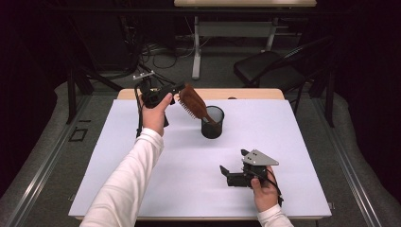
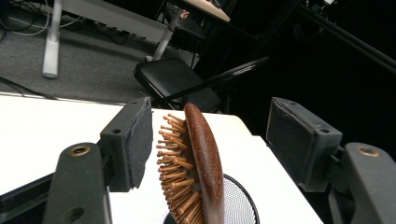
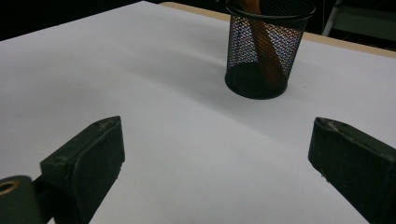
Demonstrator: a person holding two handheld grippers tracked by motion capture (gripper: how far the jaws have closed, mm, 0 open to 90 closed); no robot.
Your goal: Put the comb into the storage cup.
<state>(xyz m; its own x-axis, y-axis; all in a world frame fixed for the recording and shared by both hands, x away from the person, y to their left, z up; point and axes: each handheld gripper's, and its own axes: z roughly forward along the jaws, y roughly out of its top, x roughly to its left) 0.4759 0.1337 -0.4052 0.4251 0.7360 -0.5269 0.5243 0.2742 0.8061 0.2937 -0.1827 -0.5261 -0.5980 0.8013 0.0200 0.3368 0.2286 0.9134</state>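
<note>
Up at the far left of the white table the left gripper hovers in the air, its jaws flanking the head of a wooden hairbrush. In the left gripper view the brush stands between the pads: the bristles sit just beside one pad, though contact cannot be made out, and a clear gap shows between the smooth brown back and the other pad, so the jaws are apart and not clamped. The brush leans tilted, head up and to the left, its handle down inside the black mesh cup at the far middle of the table. Near the right edge, the right gripper rests low on the white surface, held by the hand; its jaws stand wide apart with only bare table between them, facing the mesh cup well beyond.
</note>
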